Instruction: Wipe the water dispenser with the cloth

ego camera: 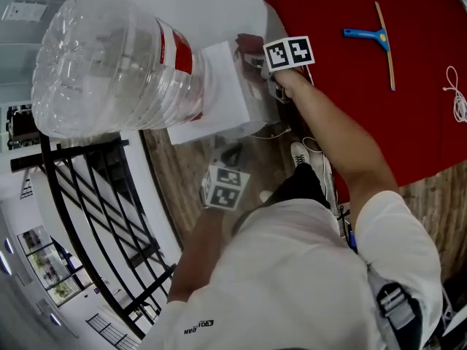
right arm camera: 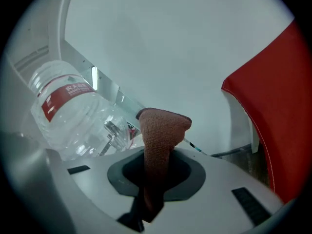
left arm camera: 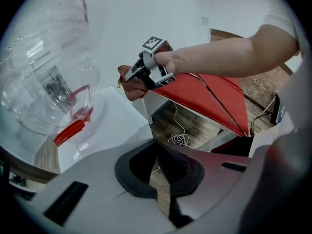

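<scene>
The right gripper (left arm camera: pixel 131 79) is clenched on the cloth (right arm camera: pixel 163 130), which hangs at the top corner of the white water dispenser (ego camera: pixel 219 93), on the side facing the red desk (ego camera: pixel 408 115). The dispenser lies just to the gripper's left, so I judge this hand the nearer. The left gripper (left arm camera: pixel 163 179) sits lower, all but closed on nothing, and the upturned bottle (ego camera: pixel 109 64) shows no waterline.

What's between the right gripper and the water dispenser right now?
The brown cloth, clamped in the right gripper, hangs between it and the water dispenser at its white top corner. The left gripper view shows this.
</scene>
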{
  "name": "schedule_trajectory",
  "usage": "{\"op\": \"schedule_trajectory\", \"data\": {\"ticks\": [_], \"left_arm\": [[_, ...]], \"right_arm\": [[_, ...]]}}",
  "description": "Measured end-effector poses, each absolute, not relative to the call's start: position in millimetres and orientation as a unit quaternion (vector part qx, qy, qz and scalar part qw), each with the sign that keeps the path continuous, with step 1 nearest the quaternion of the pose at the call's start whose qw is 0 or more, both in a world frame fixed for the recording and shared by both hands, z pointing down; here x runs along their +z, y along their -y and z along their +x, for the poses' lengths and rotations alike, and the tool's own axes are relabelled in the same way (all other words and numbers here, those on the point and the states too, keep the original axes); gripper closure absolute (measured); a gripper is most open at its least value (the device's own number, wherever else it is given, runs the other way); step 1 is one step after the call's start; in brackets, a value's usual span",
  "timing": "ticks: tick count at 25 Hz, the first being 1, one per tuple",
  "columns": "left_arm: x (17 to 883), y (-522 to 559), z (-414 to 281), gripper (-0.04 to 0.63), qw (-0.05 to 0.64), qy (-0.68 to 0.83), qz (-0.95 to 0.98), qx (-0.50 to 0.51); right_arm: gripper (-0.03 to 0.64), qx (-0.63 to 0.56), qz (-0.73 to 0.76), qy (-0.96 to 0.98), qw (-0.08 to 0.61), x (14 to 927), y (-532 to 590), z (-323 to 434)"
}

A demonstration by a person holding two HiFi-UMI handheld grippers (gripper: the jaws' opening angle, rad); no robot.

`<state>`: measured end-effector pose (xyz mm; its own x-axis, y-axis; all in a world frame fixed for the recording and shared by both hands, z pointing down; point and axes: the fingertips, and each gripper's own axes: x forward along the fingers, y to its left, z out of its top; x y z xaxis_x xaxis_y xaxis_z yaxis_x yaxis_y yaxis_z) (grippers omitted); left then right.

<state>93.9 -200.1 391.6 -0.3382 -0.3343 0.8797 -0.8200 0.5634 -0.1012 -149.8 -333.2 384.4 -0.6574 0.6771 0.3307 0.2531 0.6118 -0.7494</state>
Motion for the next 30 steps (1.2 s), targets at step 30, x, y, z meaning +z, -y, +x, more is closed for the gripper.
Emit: {"op": "schedule_trajectory", "data": {"ticks": [30], "left_arm": [[501,205,110,0.606,0.525,0.729,0.379,0.222]], "right_arm": [[0.56,0.369,-0.137,0.79,0.47,733,345,-192]]}}
